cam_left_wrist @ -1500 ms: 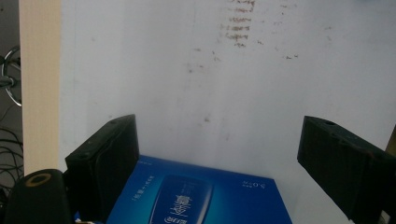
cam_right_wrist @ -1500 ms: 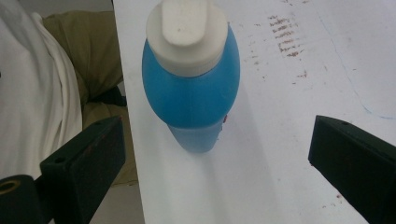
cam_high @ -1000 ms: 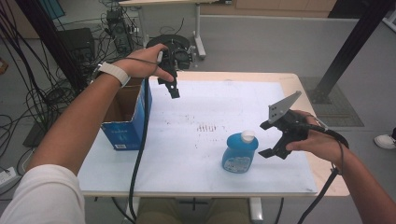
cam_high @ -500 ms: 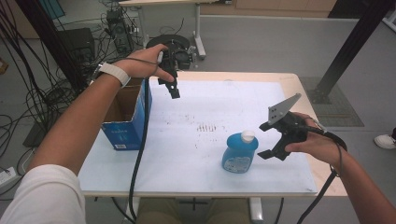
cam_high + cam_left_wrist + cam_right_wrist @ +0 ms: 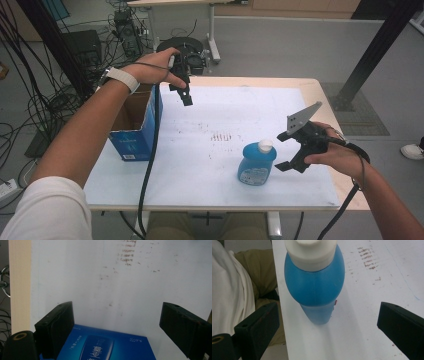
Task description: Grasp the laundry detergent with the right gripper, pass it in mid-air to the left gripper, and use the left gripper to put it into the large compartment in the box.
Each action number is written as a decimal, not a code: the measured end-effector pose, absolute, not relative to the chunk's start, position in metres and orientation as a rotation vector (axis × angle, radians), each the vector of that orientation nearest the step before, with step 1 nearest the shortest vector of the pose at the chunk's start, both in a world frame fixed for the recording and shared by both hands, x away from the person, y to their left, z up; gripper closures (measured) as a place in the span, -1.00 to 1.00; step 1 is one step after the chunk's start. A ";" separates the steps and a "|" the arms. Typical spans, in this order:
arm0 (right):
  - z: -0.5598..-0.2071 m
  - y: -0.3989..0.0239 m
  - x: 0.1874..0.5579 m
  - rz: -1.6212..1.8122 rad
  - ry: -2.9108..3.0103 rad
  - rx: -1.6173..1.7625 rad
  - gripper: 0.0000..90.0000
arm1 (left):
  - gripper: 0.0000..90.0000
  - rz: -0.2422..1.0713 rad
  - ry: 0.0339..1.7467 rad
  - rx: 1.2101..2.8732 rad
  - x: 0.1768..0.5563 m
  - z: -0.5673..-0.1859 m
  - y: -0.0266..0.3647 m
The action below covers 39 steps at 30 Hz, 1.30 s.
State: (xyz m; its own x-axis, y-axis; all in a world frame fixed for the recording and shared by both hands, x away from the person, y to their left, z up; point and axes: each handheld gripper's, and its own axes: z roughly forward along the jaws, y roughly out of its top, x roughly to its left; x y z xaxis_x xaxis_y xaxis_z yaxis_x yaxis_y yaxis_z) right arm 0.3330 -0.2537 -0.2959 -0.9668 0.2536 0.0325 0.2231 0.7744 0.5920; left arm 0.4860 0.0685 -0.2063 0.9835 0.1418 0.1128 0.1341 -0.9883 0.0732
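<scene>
Just ahead of the right gripper (image 5: 283, 151), a blue bottle (image 5: 256, 163) is standing upright, untouched, while both jaws are gaping wide, holding nothing.

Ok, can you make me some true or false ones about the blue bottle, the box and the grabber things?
1. The blue bottle stands upright on the table. True.
2. The bottle's cap is red. False: it is white.
3. The right gripper squeezes the bottle. False: its jaws are open beside the bottle, not touching it.
4. The blue cardboard box sits at the table's left edge, top open. True.
5. The left gripper holds the box. False: it is open above the table, holding nothing.
</scene>
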 end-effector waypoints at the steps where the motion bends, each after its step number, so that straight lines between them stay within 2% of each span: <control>1: -0.296 -0.254 0.333 0.961 2.914 0.390 -0.90 | -0.71 0.181 0.213 3.062 0.486 -0.206 0.069; 39: -0.301 -0.252 0.333 0.986 2.903 0.383 -0.90 | -0.71 0.179 0.220 3.058 0.485 -0.209 0.069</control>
